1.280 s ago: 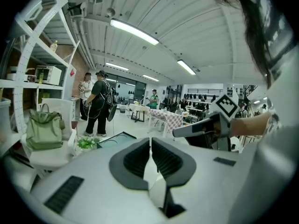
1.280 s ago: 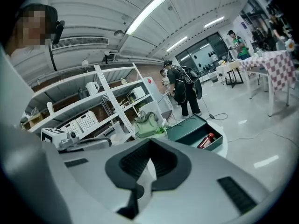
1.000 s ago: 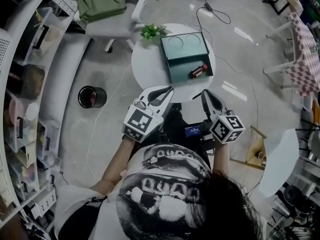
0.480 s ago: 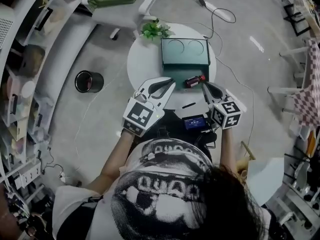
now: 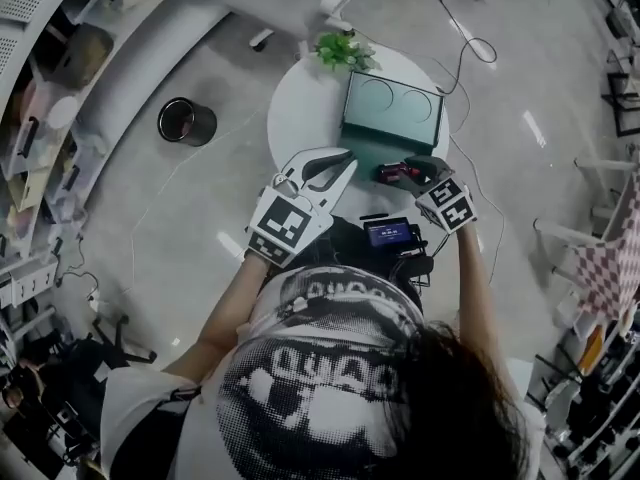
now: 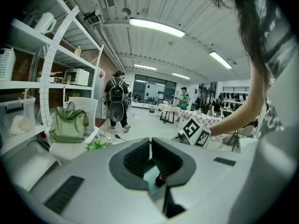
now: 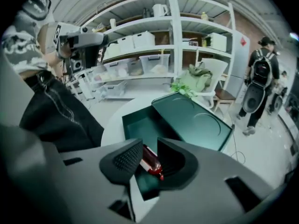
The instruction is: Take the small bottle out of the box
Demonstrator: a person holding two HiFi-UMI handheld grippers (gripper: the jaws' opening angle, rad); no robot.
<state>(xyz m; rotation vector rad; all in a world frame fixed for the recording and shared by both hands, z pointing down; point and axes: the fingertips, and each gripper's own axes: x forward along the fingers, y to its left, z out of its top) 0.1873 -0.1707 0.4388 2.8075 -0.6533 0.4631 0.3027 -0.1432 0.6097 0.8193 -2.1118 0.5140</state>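
A round white tabletop point(image 5: 300, 128) carries an open dark green box point(image 5: 366, 158), its lid point(image 5: 395, 103) folded back flat behind the tray and showing two pressed circles. The small bottle point(image 5: 397, 173), dark red with a paler band, lies on its side on the floor of the tray, towards the tray's near right corner as the head view has it. The right claw point(image 5: 418, 168) points steeply down into that corner, and in the right gripper view its jaws stand apart on either side of the small bottle point(image 7: 150, 160); they have just been opening, with the bottle between them but not pressed by either pad, so this claw is released. The left claw point(image 5: 348, 160) reaches in low from the near side, its tips at the near left edge of the box; whether they touch it cannot be told. In the left gripper view the left claw point(image 6: 150, 141) is clenched, tips together with nothing gripped, and a sliver of green box and red bottle shows through the slot below them. A small green plant point(image 5: 345, 50) sits on the far rim of the tabletop, behind the lid
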